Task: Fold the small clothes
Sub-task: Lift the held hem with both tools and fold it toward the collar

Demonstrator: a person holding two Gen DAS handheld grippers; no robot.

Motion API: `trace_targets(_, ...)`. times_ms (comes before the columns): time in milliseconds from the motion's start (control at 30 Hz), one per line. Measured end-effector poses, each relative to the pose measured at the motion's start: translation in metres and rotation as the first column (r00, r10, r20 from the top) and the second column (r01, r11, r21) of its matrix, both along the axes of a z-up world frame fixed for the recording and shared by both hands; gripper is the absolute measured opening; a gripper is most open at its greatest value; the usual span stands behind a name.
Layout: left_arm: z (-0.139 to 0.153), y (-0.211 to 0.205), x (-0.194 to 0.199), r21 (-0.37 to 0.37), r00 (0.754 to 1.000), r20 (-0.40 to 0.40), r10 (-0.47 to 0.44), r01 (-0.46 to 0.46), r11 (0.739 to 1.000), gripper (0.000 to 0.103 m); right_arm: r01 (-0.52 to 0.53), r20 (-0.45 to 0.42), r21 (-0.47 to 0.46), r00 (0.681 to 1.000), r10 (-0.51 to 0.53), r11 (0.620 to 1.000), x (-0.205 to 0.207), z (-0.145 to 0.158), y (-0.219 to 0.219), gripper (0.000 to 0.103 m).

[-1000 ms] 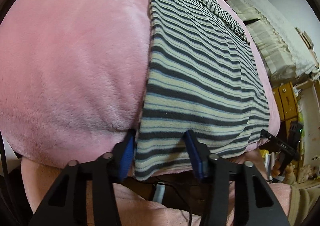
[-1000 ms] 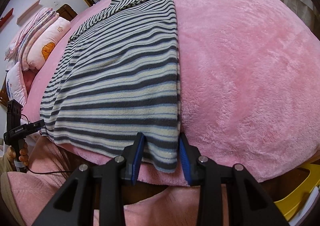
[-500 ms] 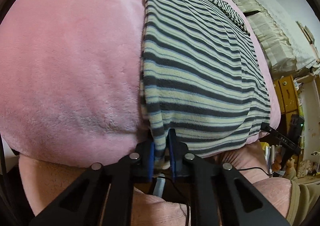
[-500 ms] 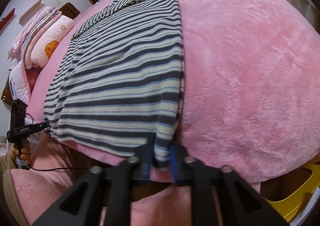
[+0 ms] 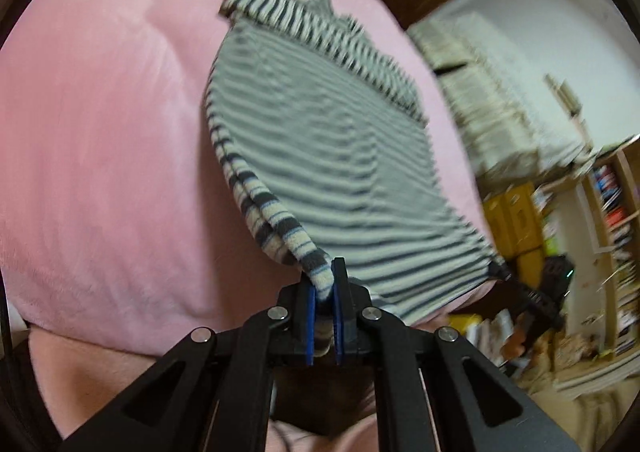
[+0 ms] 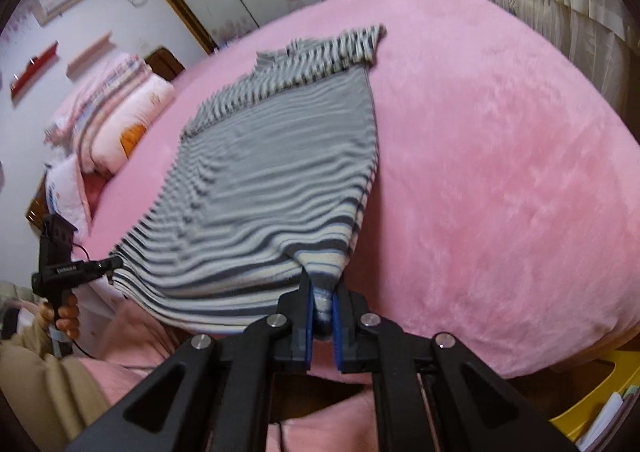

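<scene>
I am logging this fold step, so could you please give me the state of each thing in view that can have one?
striped garment: spread on the bed, near hem corners lifted.
left gripper: shut on the striped garment's near corner.
right gripper: shut on the striped garment's other near corner.
pink blanket: spread flat under the garment.
pillows: stacked at the far side of the bed.

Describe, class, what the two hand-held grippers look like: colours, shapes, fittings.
Both the left gripper and right gripper are matt black, with triangular cut-outs in the linkage arms, round silver pivot pins and blue pads lining the jaws. In the right wrist view, the left one shows a pistol-style handle, small white lettering and a thin dark cable.
</scene>
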State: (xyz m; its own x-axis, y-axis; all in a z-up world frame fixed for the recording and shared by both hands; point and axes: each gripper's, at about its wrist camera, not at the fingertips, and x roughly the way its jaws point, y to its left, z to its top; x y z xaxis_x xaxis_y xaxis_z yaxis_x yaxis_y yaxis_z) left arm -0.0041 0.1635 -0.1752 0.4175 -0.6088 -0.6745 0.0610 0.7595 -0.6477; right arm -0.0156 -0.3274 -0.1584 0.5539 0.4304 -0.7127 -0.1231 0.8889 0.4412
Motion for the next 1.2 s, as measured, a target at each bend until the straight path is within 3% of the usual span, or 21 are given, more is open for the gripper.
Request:
trace_targets(133, 0.025, 0.011, 0.008, -0.094, 0.995, 0.035, 0.091, -0.087, 0.992, 0.005, 0.015, 0.062, 0.073, 0.998, -0.020, 0.997, 0.010, 0.028, -0.003, 0.007)
trace_targets(300, 0.058, 0.024, 0.037, -0.151, 0.976, 0.077, 0.204, -0.191, 0.970, 0.005, 0.042, 0.113, 0.166, 0.992, -0.061, 0.985, 0.045, 0.063, -0.008, 0.007)
trace_targets(433, 0.080, 0.050, 0.087, -0.219, 0.931, 0.083, 0.356, -0.332, 0.918, 0.005, 0.075, 0.131, 0.215, 0.986, -0.105, 0.974, 0.084, 0.084, -0.014, 0.007)
trace_targets(633, 0.087, 0.064, 0.180, -0.229, 0.885, 0.038, 0.463, -0.443, 0.867, 0.005, 0.140, 0.146, 0.273, 0.972, -0.185, 0.952, 0.174, 0.109, -0.016, 0.007)
trace_targets(800, 0.082, 0.063, 0.262, -0.232, 0.867, -0.003, 0.498, -0.485, 0.843, 0.005, 0.209, 0.095, 0.292, 0.965, -0.246, 0.933, 0.259, 0.100, -0.014, 0.007)
trace_targets(1000, 0.061, 0.051, 0.345, -0.175, 0.863, -0.019, 0.504, -0.499, 0.849, 0.005, 0.273, 0.031, 0.253, 0.957, -0.289, 0.928, 0.338, 0.067, -0.008, 0.007)
trace_targets(1200, 0.010, 0.050, 0.408, -0.119, 0.843, -0.097, 0.529, -0.537, 0.835, 0.005, 0.321, -0.046, 0.204, 0.947, -0.318, 0.925, 0.404, 0.023, -0.008, 0.007)
